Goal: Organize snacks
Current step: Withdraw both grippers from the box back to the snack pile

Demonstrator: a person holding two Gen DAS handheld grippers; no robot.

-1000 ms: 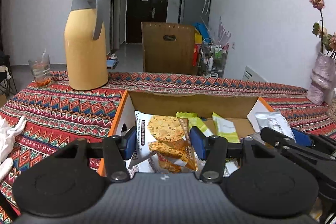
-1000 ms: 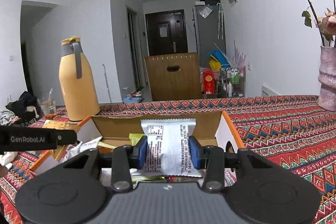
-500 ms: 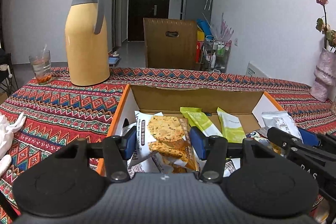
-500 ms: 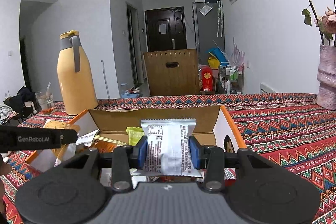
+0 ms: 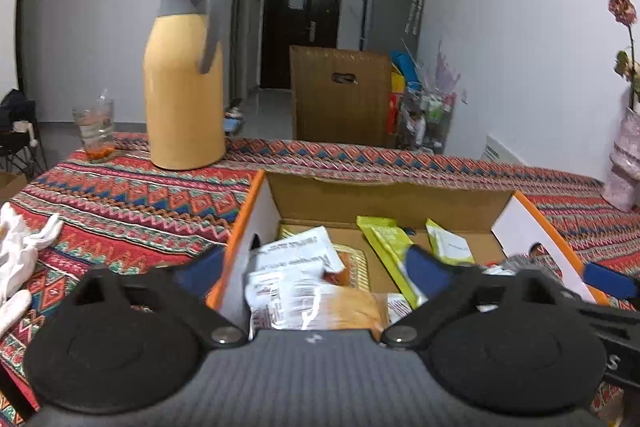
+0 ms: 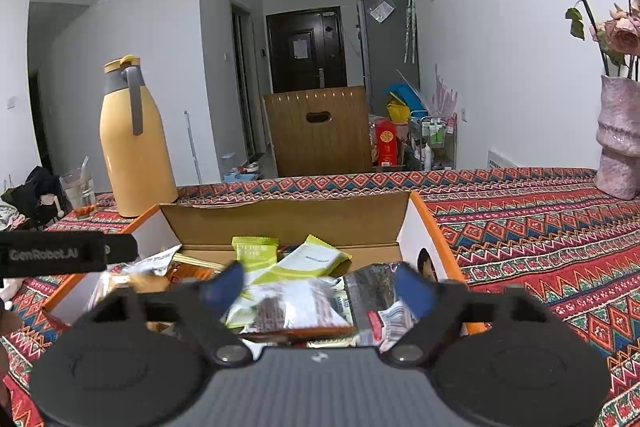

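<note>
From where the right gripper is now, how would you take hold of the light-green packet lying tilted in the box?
Grip the light-green packet across its narrow width near the raised upper end, coming from above and the near side. It lies flat and tilted over other wrappers in the cardboard box, so its long edges are free there. The right gripper is opening, gripping nothing.
</note>
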